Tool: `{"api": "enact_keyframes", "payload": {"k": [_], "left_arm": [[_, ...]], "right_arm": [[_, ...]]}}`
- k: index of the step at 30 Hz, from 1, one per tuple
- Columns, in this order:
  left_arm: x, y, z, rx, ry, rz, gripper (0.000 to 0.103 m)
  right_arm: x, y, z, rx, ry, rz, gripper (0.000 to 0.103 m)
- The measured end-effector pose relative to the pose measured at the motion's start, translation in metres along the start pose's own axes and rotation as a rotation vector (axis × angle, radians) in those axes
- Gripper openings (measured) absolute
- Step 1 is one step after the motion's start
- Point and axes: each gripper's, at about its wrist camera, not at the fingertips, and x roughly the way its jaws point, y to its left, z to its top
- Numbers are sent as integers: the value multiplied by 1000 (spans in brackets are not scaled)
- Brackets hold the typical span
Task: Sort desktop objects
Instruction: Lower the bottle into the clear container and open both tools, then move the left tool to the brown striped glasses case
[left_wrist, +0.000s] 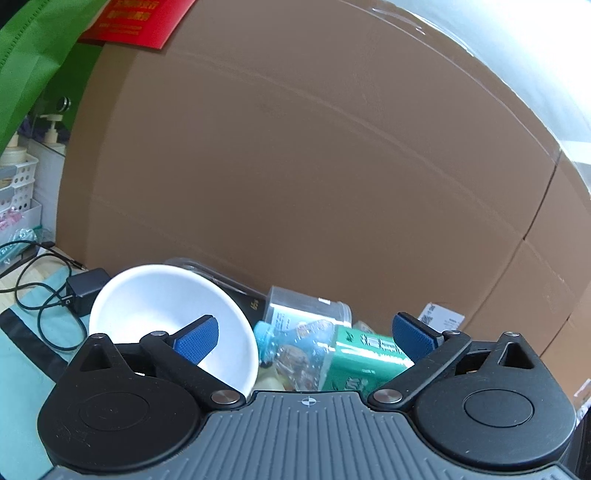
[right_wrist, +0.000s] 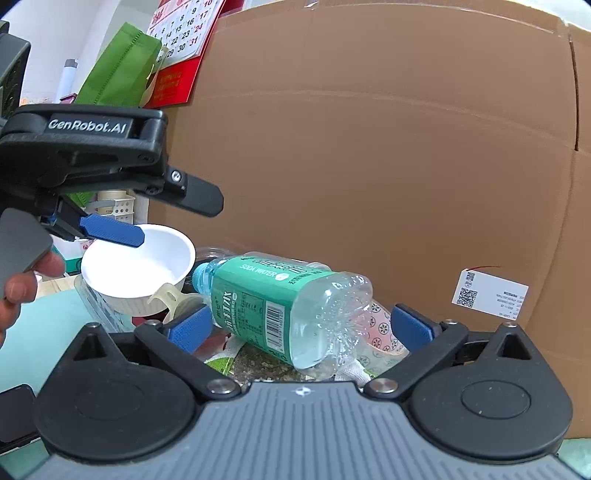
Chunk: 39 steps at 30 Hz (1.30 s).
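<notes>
Both our grippers, the left (left_wrist: 304, 339) and the right (right_wrist: 301, 325), have the jaws wide apart and hold nothing. The bottle (right_wrist: 284, 299) lies on its side on the clutter before the box (right_wrist: 369, 147), beside the bowl (right_wrist: 136, 266). We think the right should close across the bottle's middle, not the slippery crumpled base.

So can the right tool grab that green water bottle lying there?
Probably yes. The right tool is open, and the bottle lies on its side just ahead between its fingers, on top of the clutter, with nothing covering it. The white bowl sits off to the side.
</notes>
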Motion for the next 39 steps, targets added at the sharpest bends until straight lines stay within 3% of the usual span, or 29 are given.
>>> {"api": "enact_keyframes", "payload": {"k": [12,26,39], "left_arm": [[-12,-19,-23,32,47,12,103],[-30,-79,-50,154,75,22,103],[-20,-139,-110,209,157,-93,103]], "right_arm": [[-18,-2,-1,19,-13,-16,102],[-71,-23,-13,89,-64,-66,103],[-120,-74,-68,219,-17,-149,103]]}}
